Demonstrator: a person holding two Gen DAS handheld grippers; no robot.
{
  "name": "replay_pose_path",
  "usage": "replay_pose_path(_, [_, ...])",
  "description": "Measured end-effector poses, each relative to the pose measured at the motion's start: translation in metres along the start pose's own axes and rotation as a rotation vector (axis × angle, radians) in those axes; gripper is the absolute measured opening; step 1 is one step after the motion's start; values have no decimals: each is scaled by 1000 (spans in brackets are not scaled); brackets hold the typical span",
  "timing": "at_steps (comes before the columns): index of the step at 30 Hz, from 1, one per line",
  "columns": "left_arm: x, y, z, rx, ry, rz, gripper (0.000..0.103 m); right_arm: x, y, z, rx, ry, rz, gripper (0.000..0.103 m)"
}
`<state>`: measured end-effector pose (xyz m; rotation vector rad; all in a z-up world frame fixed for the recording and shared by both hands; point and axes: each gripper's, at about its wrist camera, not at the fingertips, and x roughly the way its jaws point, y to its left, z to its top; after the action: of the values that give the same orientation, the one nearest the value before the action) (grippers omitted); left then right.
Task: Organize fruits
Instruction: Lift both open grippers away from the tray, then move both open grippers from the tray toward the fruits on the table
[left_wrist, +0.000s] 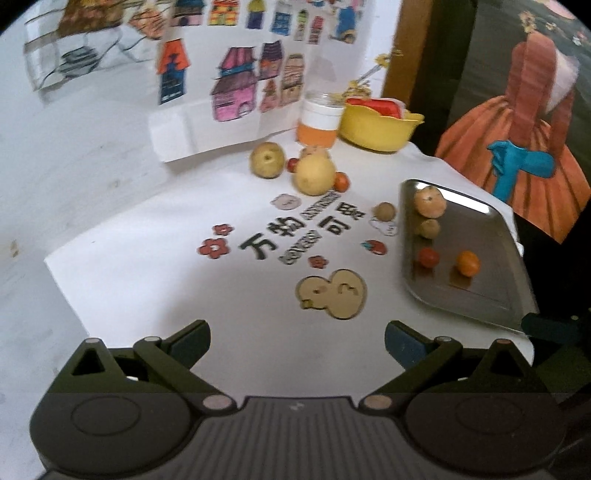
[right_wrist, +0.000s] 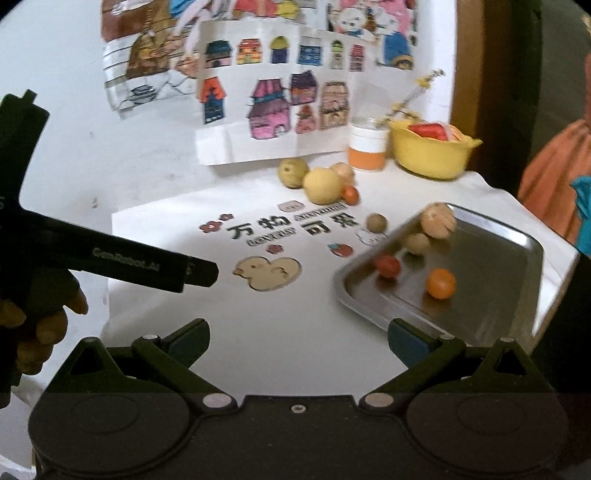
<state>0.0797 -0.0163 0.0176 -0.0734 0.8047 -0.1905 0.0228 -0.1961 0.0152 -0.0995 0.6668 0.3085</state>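
A steel tray (left_wrist: 491, 258) (right_wrist: 491, 295) sits at the table's right side. It holds a mandarin (left_wrist: 429, 202) (right_wrist: 438, 220), a small brown fruit (left_wrist: 427, 228) (right_wrist: 416, 243), a red tomato (left_wrist: 428, 257) (right_wrist: 387, 266) and a small orange (left_wrist: 468, 263) (right_wrist: 440, 283). Loose on the table are a large yellow pear (left_wrist: 315, 175) (right_wrist: 323, 185), a green-yellow pear (left_wrist: 267, 160) (right_wrist: 293, 172), small red fruits (left_wrist: 341, 181) (right_wrist: 350, 195) and a brown round fruit (left_wrist: 385, 211) (right_wrist: 376, 223). My left gripper (left_wrist: 297, 341) and right gripper (right_wrist: 298, 341) are open and empty near the table's front edge.
A yellow bowl (left_wrist: 376, 127) (right_wrist: 430, 155) with red packaging and an orange-and-white jar (left_wrist: 319, 118) (right_wrist: 367, 146) stand at the back. The white table cover (left_wrist: 221, 295) has printed stickers. The left gripper's body (right_wrist: 110, 258) and a hand show at left in the right wrist view.
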Motion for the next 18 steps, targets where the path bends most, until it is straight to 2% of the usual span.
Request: replay_pose_path(18, [31, 42, 23, -120, 35, 61, 102, 47, 6, 44, -55, 4, 51, 102])
